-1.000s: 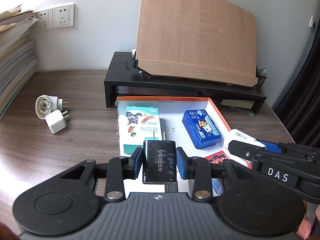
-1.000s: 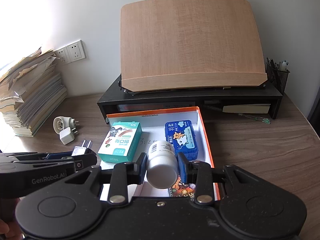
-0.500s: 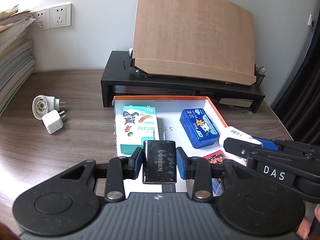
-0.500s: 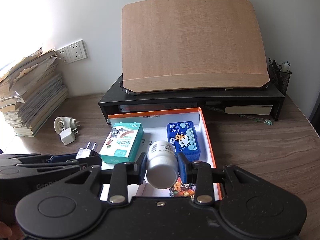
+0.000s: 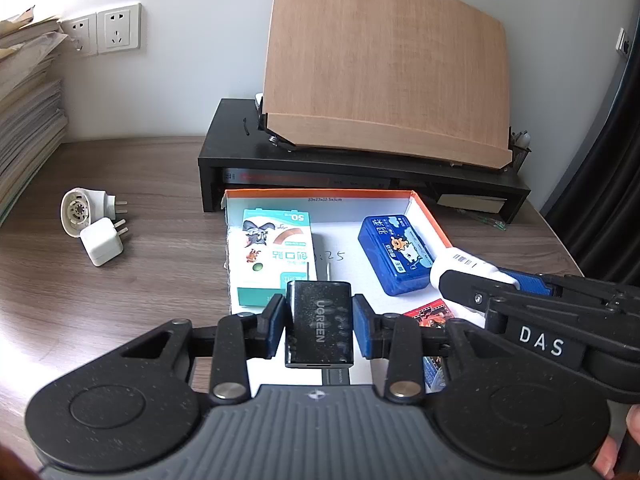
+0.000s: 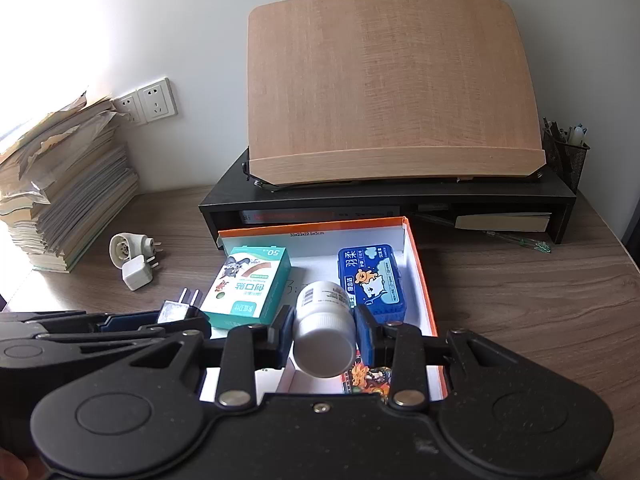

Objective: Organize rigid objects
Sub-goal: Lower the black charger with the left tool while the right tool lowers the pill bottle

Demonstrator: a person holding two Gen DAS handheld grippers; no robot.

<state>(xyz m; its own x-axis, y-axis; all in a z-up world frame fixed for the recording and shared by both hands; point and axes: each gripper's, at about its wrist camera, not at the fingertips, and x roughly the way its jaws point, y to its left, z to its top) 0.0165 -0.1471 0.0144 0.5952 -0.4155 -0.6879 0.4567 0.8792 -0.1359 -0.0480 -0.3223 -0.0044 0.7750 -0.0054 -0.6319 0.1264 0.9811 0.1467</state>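
My left gripper (image 5: 319,320) is shut on a black UGREEN charger (image 5: 320,340), held above the near part of an open white box with an orange rim (image 5: 424,208). The right gripper (image 6: 324,332) is shut on a white bottle (image 6: 324,344) with its cap towards the camera, over the same box (image 6: 416,260). Inside lie a teal plaster carton (image 5: 276,256), a blue case (image 5: 396,260) and a red card pack (image 5: 428,314). In the right wrist view the left gripper (image 6: 176,316) shows at the left edge, with the charger's prongs (image 6: 190,298) pointing away from it.
Two white plug adapters (image 5: 96,232) lie on the wooden desk left of the box. Behind the box stands a black riser (image 5: 224,152) carrying a tilted wooden board (image 5: 384,80). A paper stack (image 6: 60,200) fills the left side, and a mesh pen holder (image 6: 566,152) stands at the far right.
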